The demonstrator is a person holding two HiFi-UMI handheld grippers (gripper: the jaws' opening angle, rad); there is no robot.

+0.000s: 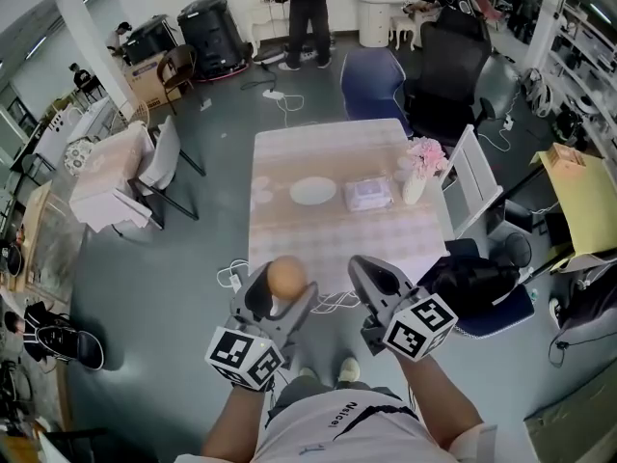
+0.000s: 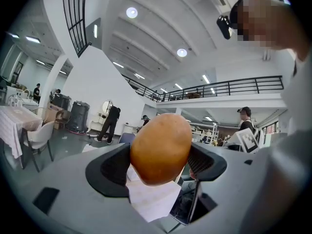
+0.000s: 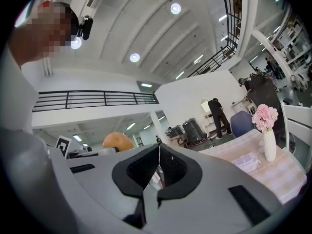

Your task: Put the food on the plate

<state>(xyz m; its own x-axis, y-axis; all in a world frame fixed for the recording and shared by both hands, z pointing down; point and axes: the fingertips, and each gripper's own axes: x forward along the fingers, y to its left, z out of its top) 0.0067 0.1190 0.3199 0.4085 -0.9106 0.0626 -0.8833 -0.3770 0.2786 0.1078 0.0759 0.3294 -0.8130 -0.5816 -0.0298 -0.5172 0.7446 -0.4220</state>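
text | print on shirt [image 1: 339, 416] | too small to read

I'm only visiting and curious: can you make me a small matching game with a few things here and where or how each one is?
1. brown round food
2. white plate
3. flower vase
4. right gripper

a. shut, empty
b. near the right edge of the table
c. clamped in the left gripper
d. middle of the table, nothing on it

Pairs: 1-c, 2-d, 3-b, 4-a.
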